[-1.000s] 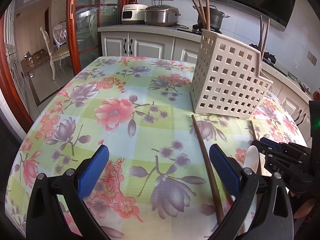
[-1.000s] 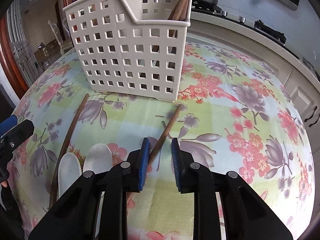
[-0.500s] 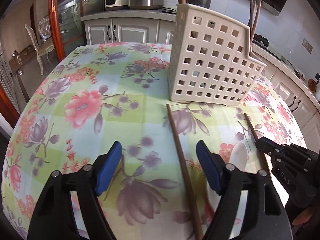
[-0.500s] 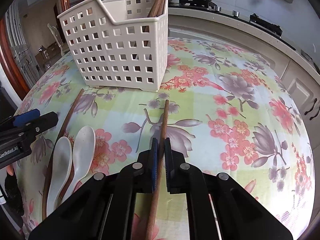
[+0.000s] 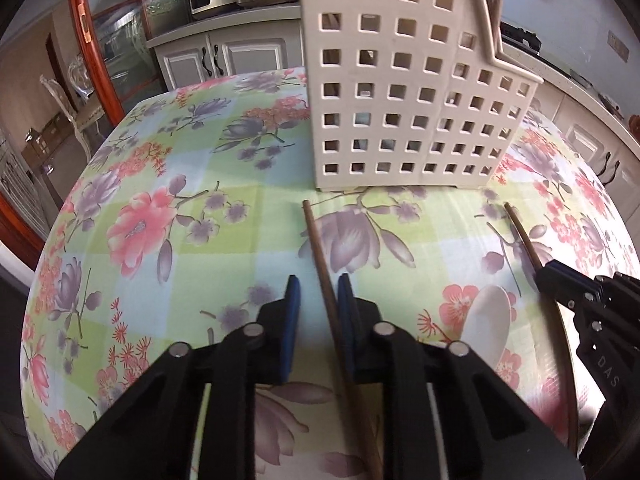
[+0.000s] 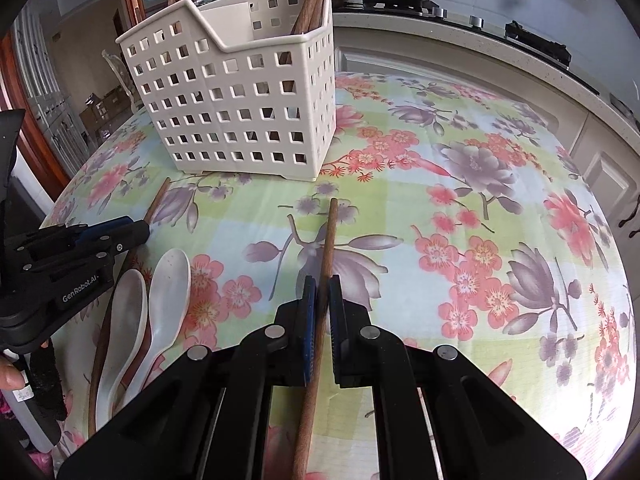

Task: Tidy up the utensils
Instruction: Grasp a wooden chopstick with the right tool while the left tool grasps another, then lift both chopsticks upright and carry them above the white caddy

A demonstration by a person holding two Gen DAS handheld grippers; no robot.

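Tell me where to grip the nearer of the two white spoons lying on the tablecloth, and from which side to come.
Grip the white spoon across its narrow handle, not the broad bowl, which looks too wide and rounded for the jaws. Come from above with the jaws crosswise to the handle: it lies flat on the tablecloth, close beside the second spoon, so a side approach looks blocked.

Both wrist views look low across the tablecloth (image 5: 200, 240) toward the basket (image 6: 240, 92).

Spoons (image 6: 148, 300) left of chopstick (image 6: 320, 292)
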